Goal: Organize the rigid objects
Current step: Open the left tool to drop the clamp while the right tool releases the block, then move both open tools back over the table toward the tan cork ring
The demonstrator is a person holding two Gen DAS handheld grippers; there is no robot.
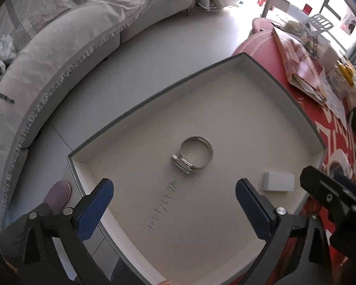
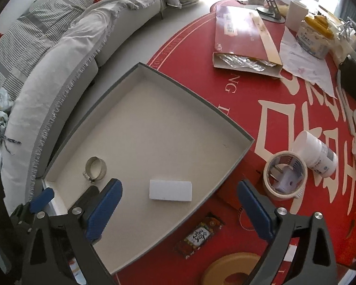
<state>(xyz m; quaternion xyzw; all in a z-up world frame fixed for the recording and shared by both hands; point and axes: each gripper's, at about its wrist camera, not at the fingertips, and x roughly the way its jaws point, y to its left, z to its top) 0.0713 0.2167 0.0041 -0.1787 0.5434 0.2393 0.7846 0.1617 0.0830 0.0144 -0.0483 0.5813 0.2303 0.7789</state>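
Observation:
A shallow grey box (image 1: pixel 294 99) with a pale inside sits on the red table, also in the right wrist view (image 2: pixel 201 102). Inside lie a metal hose clamp (image 1: pixel 194 158) (image 2: pixel 96 167) and a white block (image 1: pixel 278 181) (image 2: pixel 170 190). My left gripper (image 1: pixel 174 204) is open and empty above the box, just short of the clamp. My right gripper (image 2: pixel 179 210) is open and empty above the box's near right edge, with the white block between and beyond its fingers. Part of the right gripper shows in the left wrist view (image 1: pixel 332 194).
On the red tablecloth (image 2: pixel 261 90) right of the box stand a tape roll with a white plug inside (image 2: pixel 284 175), a tipped white bottle (image 2: pixel 316 153), a red flat carton (image 2: pixel 242 40), jars and papers. A grey sofa (image 1: pixel 59 59) runs along the left. A shoe (image 1: pixel 58 193) is on the floor.

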